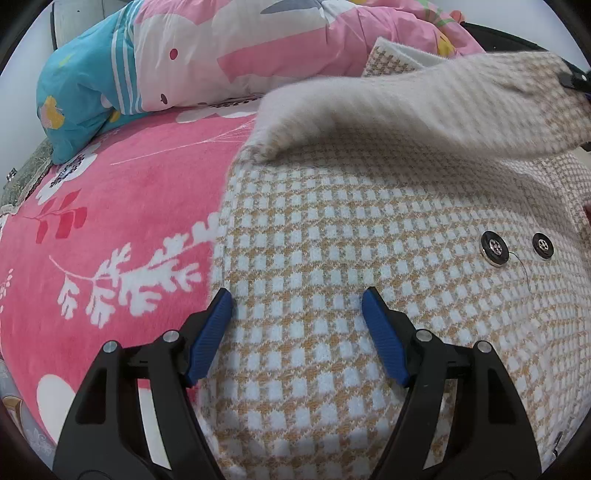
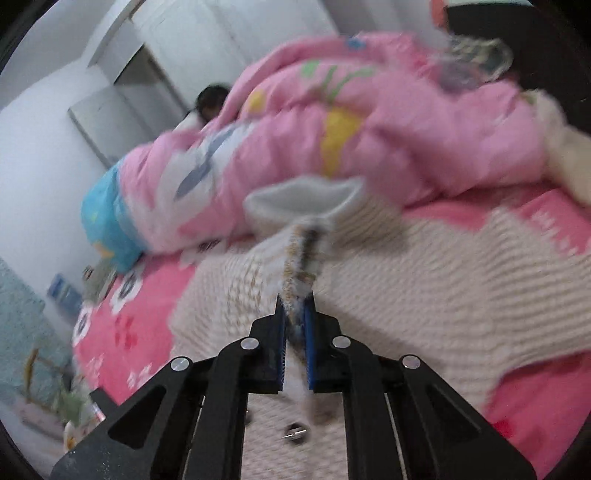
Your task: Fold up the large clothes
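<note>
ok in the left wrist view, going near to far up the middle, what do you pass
left gripper, open over the checked coat → lifted sleeve pulled up to the right → pink quilt bunched at the back of the bed.

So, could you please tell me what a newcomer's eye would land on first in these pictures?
The tan-and-white checked knit coat fills the bed's near side, spread over a bright pink floral blanket. The right gripper is shut on a lifted fold of the coat, while the left gripper hangs open over its edge. Behind lies a bunched pink cartoon quilt.
</note>
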A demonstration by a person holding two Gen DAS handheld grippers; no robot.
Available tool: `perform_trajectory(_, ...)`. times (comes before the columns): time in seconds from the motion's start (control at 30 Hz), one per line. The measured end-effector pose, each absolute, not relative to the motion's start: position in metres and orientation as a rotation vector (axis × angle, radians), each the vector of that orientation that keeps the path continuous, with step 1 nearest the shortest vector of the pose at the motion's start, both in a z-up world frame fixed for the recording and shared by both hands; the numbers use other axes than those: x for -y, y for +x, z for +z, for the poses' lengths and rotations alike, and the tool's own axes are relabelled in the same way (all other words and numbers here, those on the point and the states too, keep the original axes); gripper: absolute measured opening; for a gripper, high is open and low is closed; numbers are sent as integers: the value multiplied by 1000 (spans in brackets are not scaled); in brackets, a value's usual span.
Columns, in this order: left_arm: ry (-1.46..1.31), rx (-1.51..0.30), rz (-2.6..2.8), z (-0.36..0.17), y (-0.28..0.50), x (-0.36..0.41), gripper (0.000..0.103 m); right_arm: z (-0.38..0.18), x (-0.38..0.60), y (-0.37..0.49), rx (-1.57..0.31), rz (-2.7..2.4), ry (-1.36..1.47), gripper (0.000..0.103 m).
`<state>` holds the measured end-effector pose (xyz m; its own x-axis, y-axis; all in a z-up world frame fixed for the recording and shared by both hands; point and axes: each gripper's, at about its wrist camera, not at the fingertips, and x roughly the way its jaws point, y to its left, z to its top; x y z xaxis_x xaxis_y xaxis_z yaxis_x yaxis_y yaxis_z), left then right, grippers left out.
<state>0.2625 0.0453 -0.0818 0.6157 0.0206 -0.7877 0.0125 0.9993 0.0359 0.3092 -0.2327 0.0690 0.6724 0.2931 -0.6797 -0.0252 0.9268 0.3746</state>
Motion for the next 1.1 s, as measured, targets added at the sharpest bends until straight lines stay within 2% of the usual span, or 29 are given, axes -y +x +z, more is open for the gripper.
perform_trajectory(0.2,23,-915,-11,-77,261,-48,70,-6,277,331,-1007,114,409,9)
perform_trajectory(0.27,13,-919,-12,-74,262,-52,70,-25,284,335,-1052,116,436,13)
perform_trajectory(0.33,19,-918,4,-72,263,-55,70,-34,291,339,-1069,126,452,19)
perform_trajectory(0.37,24,-918,13,-71,265,-56,70,-39,293,341,-1076,133,450,31)
perform_trajectory(0.4,27,-919,24,-71,266,-58,70,-42,294,343,-1081,132,440,34)
perform_trajectory(0.47,17,-936,40,-72,270,-61,70,-49,291,347,-1105,126,381,31)
perform_trajectory(0.5,9,-943,45,-72,271,-63,70,-50,288,348,-1103,107,327,18)
perform_trajectory(0.53,3,-947,49,-71,272,-63,70,-46,283,349,-1091,98,279,14)
perform_trajectory(0.67,37,-928,71,-59,268,-62,70,-26,278,351,-1008,64,166,12)
perform_trajectory(0.73,32,-923,70,-51,266,-63,70,-29,277,359,-1037,28,118,19)
perform_trajectory(0.8,26,-916,61,-38,265,-65,70,-32,276,362,-1078,-30,63,36)
perform_trajectory(0.9,43,-887,52,-18,266,-64,70,-17,269,352,-1013,-51,19,45)
perform_trajectory(0.97,55,-866,40,-5,270,-60,70,-6,254,344,-948,-10,-8,46)
perform_trajectory(1.1,72,-855,10,9,287,-43,70,-25,225,350,-986,104,-23,47)
